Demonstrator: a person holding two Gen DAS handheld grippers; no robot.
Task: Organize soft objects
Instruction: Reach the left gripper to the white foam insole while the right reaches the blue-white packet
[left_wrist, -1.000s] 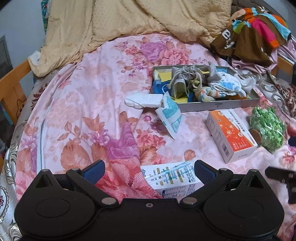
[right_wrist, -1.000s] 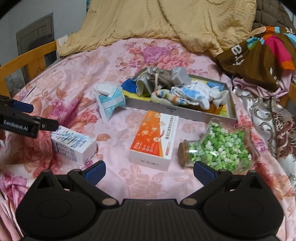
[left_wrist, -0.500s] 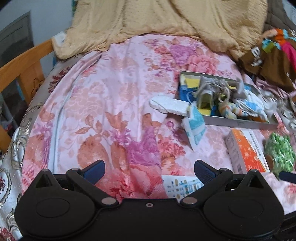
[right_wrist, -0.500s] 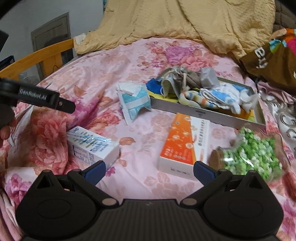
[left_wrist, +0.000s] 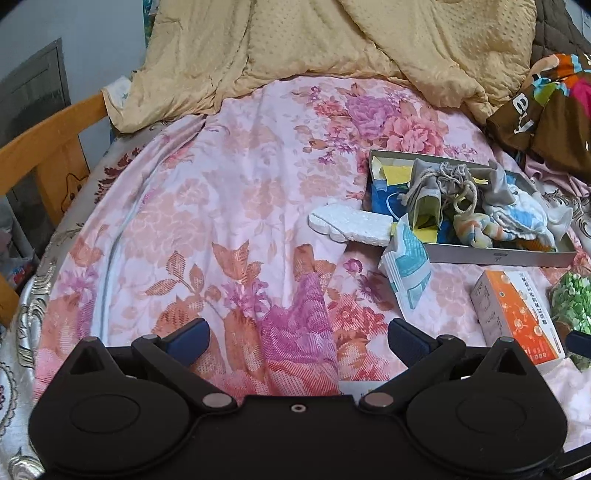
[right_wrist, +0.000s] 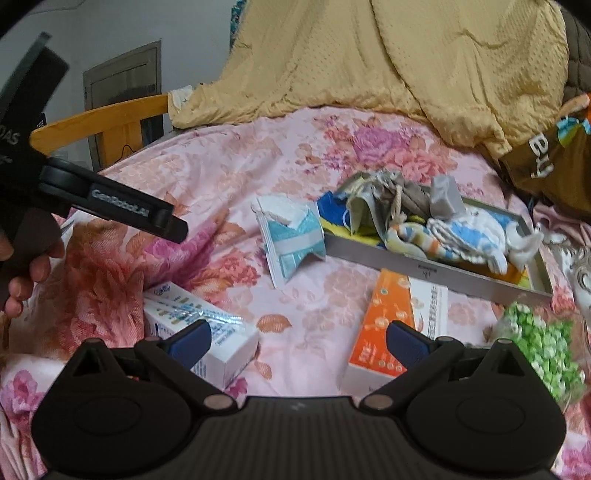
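Note:
A grey tray on the floral bedsheet holds soft things: a grey drawstring pouch, striped and blue-white socks and a grey cloth piece. A teal-and-white tissue pack leans at the tray's near left corner, beside a white foam piece. My left gripper is open and empty over the sheet. My right gripper is open and empty above the boxes.
An orange box, a white-blue box and a bag of green beads lie near the front. A tan blanket lies behind, brown clothing at right, a wooden bed rail at left.
Both grippers have swung left and pulled back a little; the tray and boxes now sit further right in both views. Both stay open and empty.

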